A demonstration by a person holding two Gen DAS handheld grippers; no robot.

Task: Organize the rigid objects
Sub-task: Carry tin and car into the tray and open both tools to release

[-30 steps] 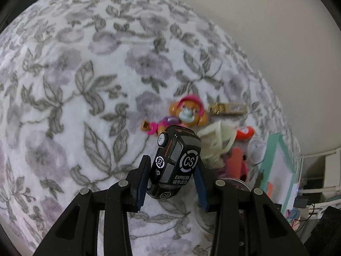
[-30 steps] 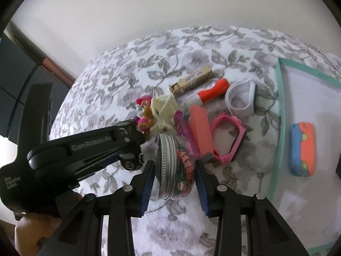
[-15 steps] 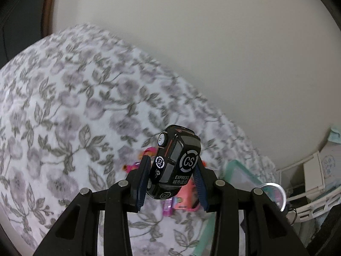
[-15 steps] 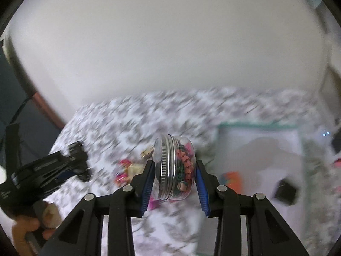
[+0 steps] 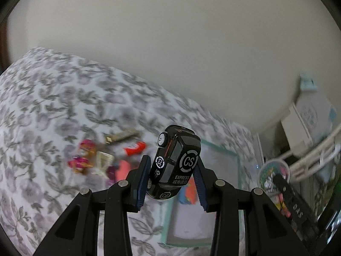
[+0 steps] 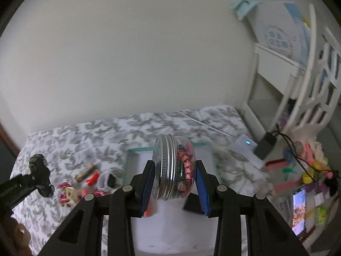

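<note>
1. The left claw (image 5: 171,171) grips a black toy car (image 5: 175,162) between its blue pads, held in the air nose-up, with "CS" and "EXPRESS" printed on its roof.
2. The right claw (image 6: 173,176) is clamped on a clear jar (image 6: 173,167) with a silver screw lid, lying on its side between the pads; small red and green pieces fill it.
3. Both things hang above a surface covered in a grey floral cloth (image 5: 53,106), which stands against a plain pale wall (image 6: 127,53).
4. A white tray (image 6: 170,224) with a teal rim lies on the cloth below the jar; in the left wrist view a blue and orange toy (image 5: 188,194) lies in it, partly hidden by the car.
5. A blurred heap of small toys (image 5: 102,160) lies on the cloth left of the tray, among them a red and white tube (image 5: 135,149) and a gold-coloured bar (image 5: 121,136).
6. The left claw with its car appears at the left edge of the right wrist view, well apart from the jar.
7. A white shelf unit (image 6: 298,74) stands at the right, with a black charger (image 6: 265,146) and coloured clutter near its foot.
</note>
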